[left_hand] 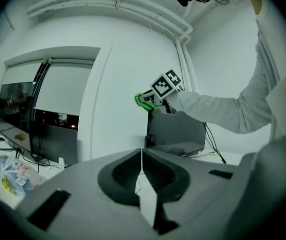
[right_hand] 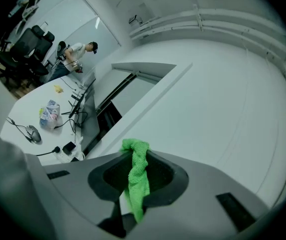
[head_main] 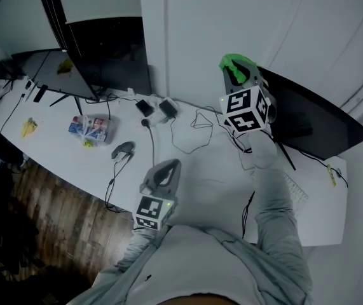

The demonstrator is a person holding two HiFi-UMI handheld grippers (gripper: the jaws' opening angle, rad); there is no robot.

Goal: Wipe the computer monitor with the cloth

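My right gripper [head_main: 239,76] is raised at the upper left corner of the dark monitor [head_main: 315,124] on the right of the white table [head_main: 197,170]. It is shut on a green cloth [head_main: 233,62], which hangs bunched between the jaws in the right gripper view [right_hand: 135,176]. That view faces the white wall, not the screen. My left gripper [head_main: 170,168] is held low over the table near my body, shut with nothing in it. In the left gripper view the same monitor [left_hand: 175,133] stands ahead, with the cloth [left_hand: 144,101] at its top left corner.
A second, larger monitor [head_main: 108,49] stands at the back left. Plug adapters [head_main: 157,108], loose cables, a mouse [head_main: 124,149] and a colourful packet [head_main: 91,129] lie on the table. A white wall rises close behind. A person [right_hand: 77,54] works at far desks.
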